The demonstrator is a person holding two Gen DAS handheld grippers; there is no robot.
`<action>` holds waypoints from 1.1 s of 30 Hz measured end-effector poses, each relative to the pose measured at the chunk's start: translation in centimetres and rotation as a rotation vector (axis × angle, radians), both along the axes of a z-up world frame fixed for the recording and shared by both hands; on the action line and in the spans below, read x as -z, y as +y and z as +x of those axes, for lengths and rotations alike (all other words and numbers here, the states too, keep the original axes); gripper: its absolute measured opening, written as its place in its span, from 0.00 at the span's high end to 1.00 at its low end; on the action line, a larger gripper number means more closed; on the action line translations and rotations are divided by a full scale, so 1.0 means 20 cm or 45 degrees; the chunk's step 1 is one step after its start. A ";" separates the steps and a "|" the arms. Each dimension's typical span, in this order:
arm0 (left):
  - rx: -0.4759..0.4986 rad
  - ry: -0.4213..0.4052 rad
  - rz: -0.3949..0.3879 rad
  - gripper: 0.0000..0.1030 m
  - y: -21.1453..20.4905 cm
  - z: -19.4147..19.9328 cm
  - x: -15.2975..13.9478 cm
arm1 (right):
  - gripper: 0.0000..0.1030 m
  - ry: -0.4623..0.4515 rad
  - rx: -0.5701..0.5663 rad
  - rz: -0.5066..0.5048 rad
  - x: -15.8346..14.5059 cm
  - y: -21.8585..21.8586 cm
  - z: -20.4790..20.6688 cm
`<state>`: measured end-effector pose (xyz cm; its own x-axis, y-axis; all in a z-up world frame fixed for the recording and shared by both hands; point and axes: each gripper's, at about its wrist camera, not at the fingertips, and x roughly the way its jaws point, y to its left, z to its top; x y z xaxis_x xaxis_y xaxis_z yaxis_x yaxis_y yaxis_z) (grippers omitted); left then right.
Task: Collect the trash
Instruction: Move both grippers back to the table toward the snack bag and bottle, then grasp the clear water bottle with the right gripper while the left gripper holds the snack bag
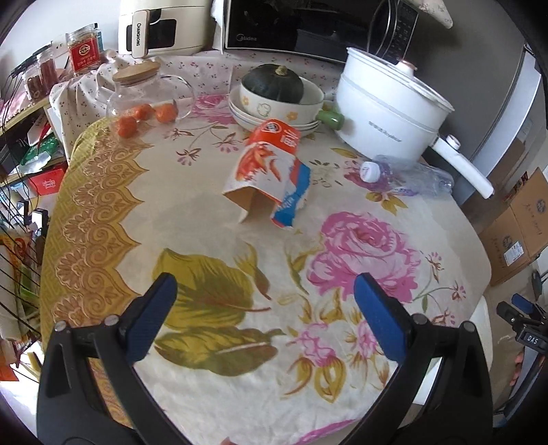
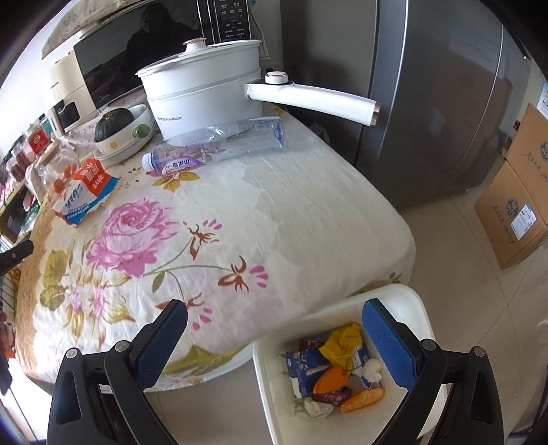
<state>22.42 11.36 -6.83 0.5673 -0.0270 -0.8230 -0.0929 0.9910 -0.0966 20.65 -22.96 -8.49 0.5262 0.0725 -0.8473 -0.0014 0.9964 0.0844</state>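
A crushed orange, white and blue carton (image 1: 270, 171) lies on the flowered tablecloth (image 1: 212, 246), well ahead of my left gripper (image 1: 265, 291), which is open and holds nothing. The carton (image 2: 85, 190) also shows at the left of the right wrist view. An empty clear plastic bottle (image 1: 407, 176) lies on its side beside the white pot; the bottle (image 2: 219, 145) points its cap to the left. My right gripper (image 2: 274, 320) is open and empty over the table's corner and a white bin (image 2: 270, 393) that holds several wrappers and scraps.
A white electric pot (image 2: 202, 99) with a long handle stands at the back, next to stacked bowls holding a dark squash (image 1: 272, 84). A glass jar (image 1: 144, 92) and small oranges (image 1: 140, 116) sit at the left. Behind are a microwave (image 1: 294, 27), a grey fridge (image 2: 438, 102) and cardboard boxes (image 2: 517, 205).
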 end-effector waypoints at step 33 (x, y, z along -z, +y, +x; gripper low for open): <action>0.078 -0.182 -0.295 0.56 0.29 0.38 0.29 | 0.00 -0.130 0.550 0.244 0.10 0.59 0.94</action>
